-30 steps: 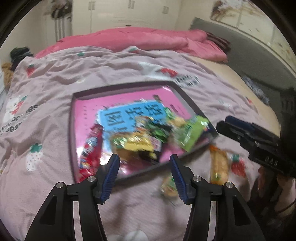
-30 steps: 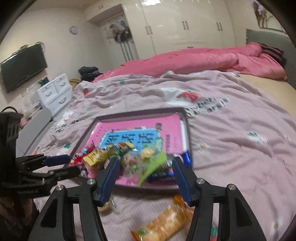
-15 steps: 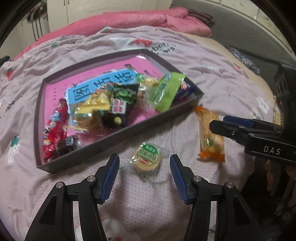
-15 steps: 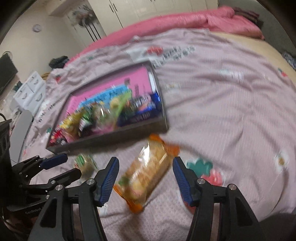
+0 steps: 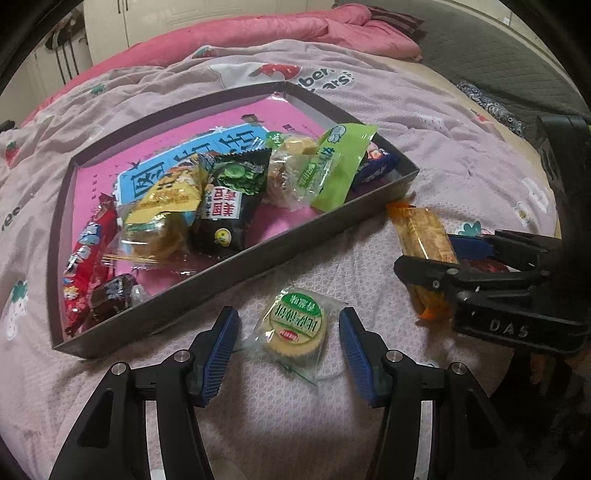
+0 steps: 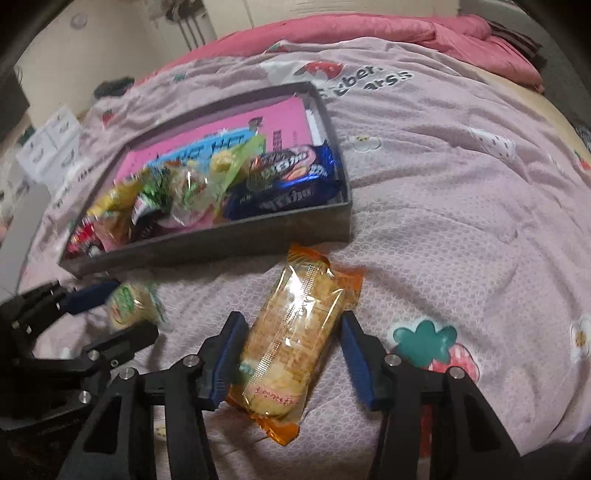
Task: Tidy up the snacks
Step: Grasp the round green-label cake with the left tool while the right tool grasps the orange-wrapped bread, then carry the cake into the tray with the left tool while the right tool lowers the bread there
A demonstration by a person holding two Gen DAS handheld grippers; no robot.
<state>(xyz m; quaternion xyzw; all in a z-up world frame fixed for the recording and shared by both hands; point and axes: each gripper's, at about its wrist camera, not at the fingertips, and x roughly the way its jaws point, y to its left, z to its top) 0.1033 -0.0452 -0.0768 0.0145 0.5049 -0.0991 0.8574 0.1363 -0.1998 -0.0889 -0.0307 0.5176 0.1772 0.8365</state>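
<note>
A dark shallow tray (image 5: 236,266) (image 6: 207,240) with a pink liner lies on the bed and holds several wrapped snacks. A round green-labelled cake (image 5: 297,326) (image 6: 127,306) lies on the blanket just in front of the tray. My left gripper (image 5: 288,343) (image 6: 99,310) is open, its blue pads on either side of the cake, not touching it. A long orange-wrapped biscuit pack (image 6: 291,347) (image 5: 421,236) lies to the right. My right gripper (image 6: 288,350) (image 5: 432,254) is open around the pack, its pads close to both sides.
The bed is covered by a pink-lilac blanket (image 6: 461,206) with strawberry prints. A pink duvet (image 5: 258,33) is heaped at the far end. A grey headboard (image 5: 498,55) is at the right. White drawers (image 6: 48,144) stand left of the bed.
Both grippers have dropped and moved forward. The left one now straddles the round cake and the right one straddles the orange pack. Neither snack has moved.
</note>
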